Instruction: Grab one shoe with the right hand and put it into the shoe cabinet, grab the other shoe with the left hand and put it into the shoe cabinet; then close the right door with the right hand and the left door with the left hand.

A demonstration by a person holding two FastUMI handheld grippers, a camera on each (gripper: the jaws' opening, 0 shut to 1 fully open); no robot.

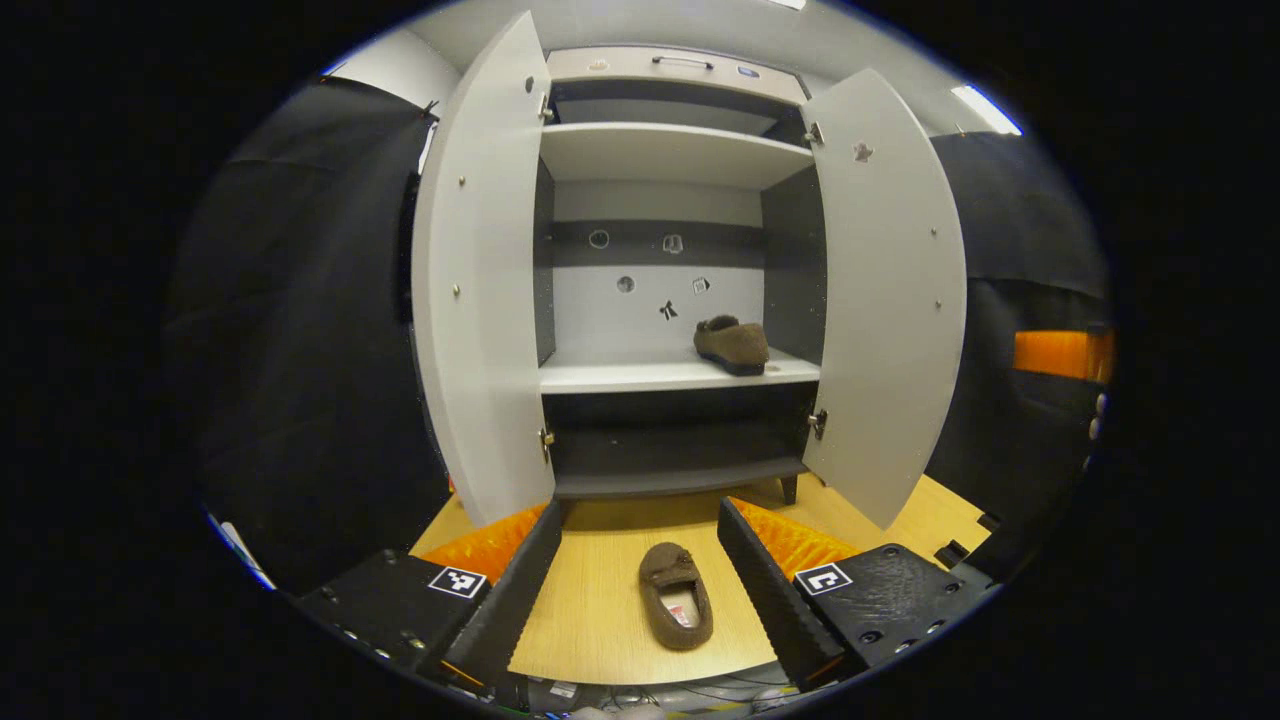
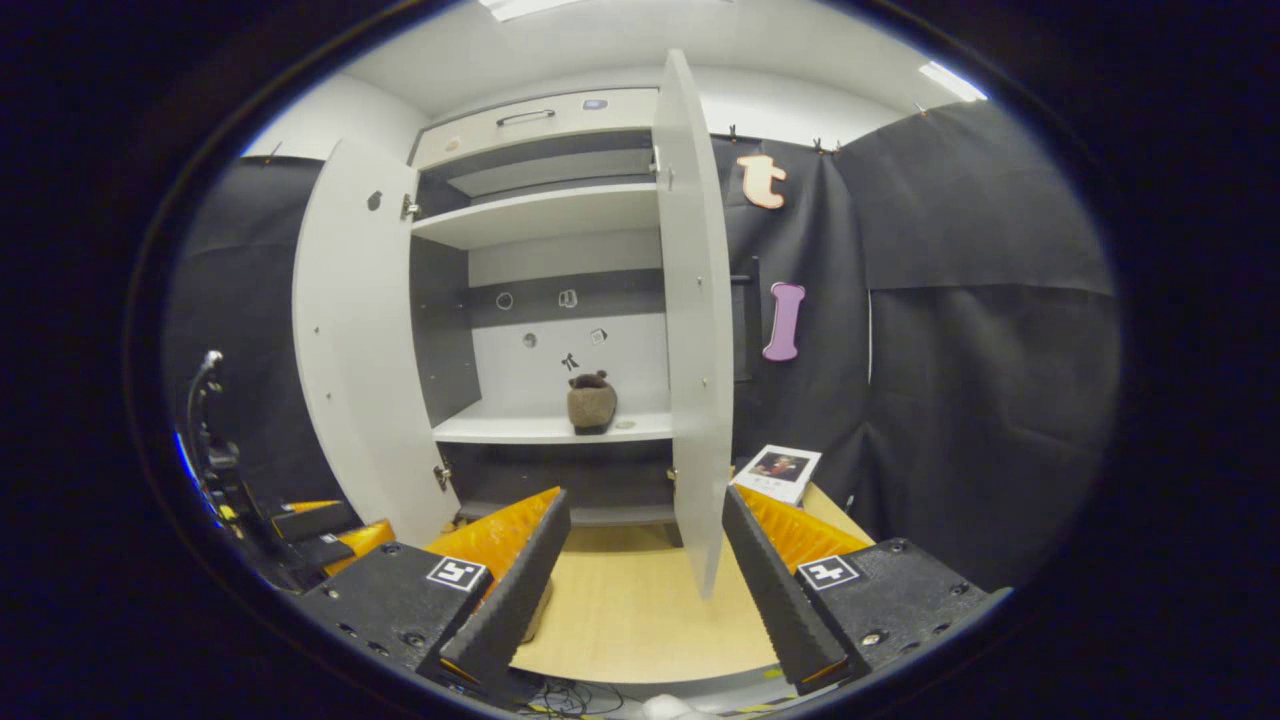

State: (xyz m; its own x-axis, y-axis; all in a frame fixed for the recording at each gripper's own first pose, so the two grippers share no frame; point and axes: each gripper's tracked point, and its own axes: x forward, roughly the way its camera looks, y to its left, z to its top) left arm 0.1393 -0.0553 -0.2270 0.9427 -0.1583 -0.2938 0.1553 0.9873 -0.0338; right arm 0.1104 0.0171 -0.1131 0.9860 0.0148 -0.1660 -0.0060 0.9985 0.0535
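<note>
Shoe 1 (image 1: 732, 343): sat on cabinet shelf (image 1: 640, 376).
Shoe 2 (image 1: 677, 594): lay on tabletop (image 1: 590, 620).
Doors: both open.
Left hand-held gripper (image 1: 634, 575): fingers apart.
Right hand-held gripper (image 2: 640, 570): fingers apart.

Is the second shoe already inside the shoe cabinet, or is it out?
Out. The second shoe lies on the wooden floor before the shoe cabinet, between the left gripper fingers; the other shoe sits on the shelf.
</note>
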